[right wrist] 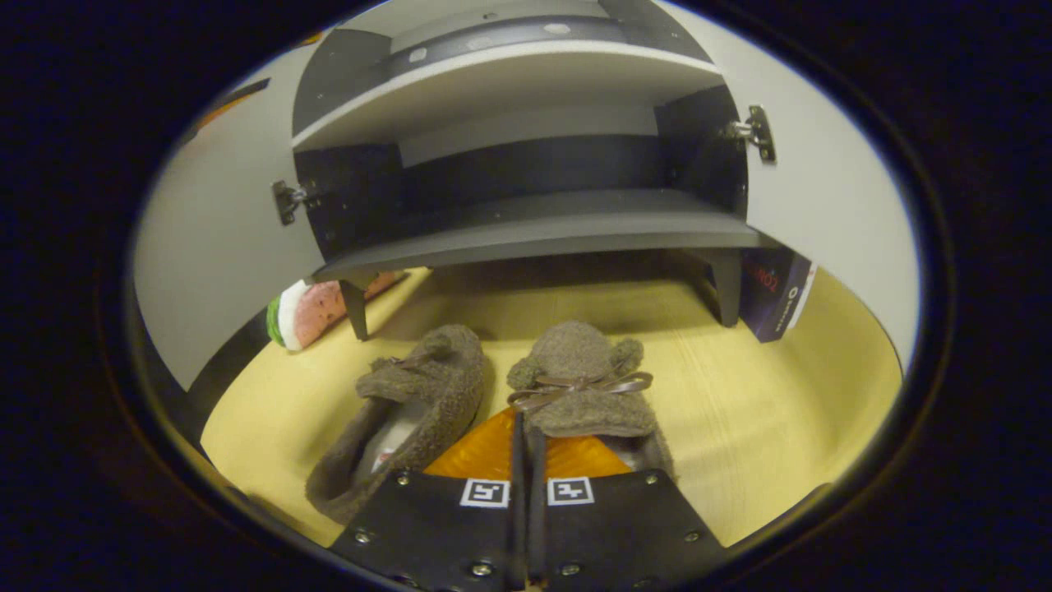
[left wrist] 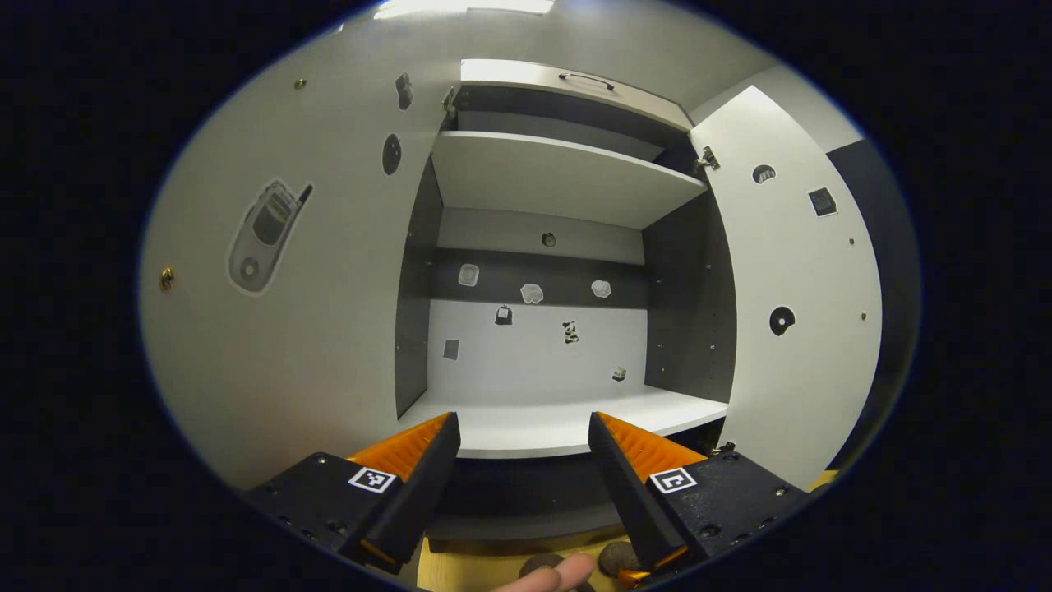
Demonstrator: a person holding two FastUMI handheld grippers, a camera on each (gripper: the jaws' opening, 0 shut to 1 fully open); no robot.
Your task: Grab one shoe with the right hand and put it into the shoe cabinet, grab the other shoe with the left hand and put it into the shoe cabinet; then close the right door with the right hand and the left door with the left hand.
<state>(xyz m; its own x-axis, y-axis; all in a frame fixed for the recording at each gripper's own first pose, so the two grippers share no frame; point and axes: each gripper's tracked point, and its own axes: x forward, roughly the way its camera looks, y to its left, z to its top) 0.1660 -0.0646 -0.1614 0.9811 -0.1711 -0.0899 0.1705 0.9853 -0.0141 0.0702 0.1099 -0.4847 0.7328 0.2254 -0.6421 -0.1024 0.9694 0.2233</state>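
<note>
A pale wooden floor (right wrist: 781,411) runs under a raised shoe cabinet (right wrist: 526,222) whose two doors stand wide open, leaving its lower shelf (left wrist: 567,419) bare and reachable. Two fuzzy brown shoes lie side by side just before it, toes toward the cabinet. The right gripper (right wrist: 519,427) has its fingers pressed together over the rim of the right shoe (right wrist: 579,378); the left shoe (right wrist: 411,403) lies just beside. The left gripper (left wrist: 522,436) hovers before the shelf, fingers spread wide, holding nothing.
</note>
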